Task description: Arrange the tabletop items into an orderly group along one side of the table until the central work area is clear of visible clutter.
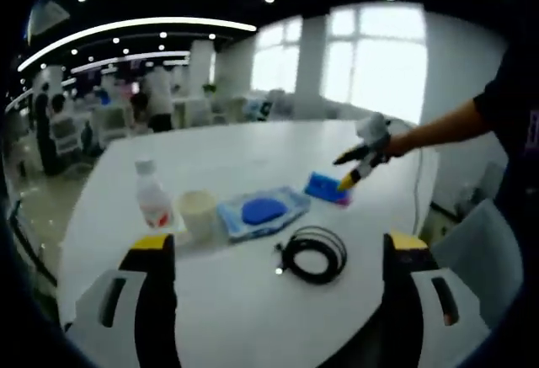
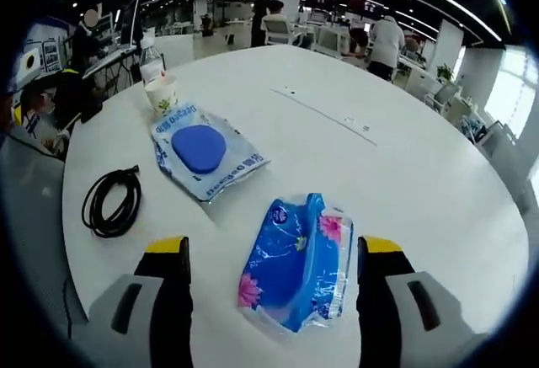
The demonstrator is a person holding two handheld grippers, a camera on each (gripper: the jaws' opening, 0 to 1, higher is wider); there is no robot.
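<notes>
Bottle (image 2: pixel 151 62) partly behind cup (image 2: pixel 162 95)

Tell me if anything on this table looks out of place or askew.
Nothing is spilled or damaged. The blue tissue pack lies apart from the others, between the right gripper's open jaws. The black cable is coiled. The wipes pack, paper cup and bottle form a rough row.
</notes>
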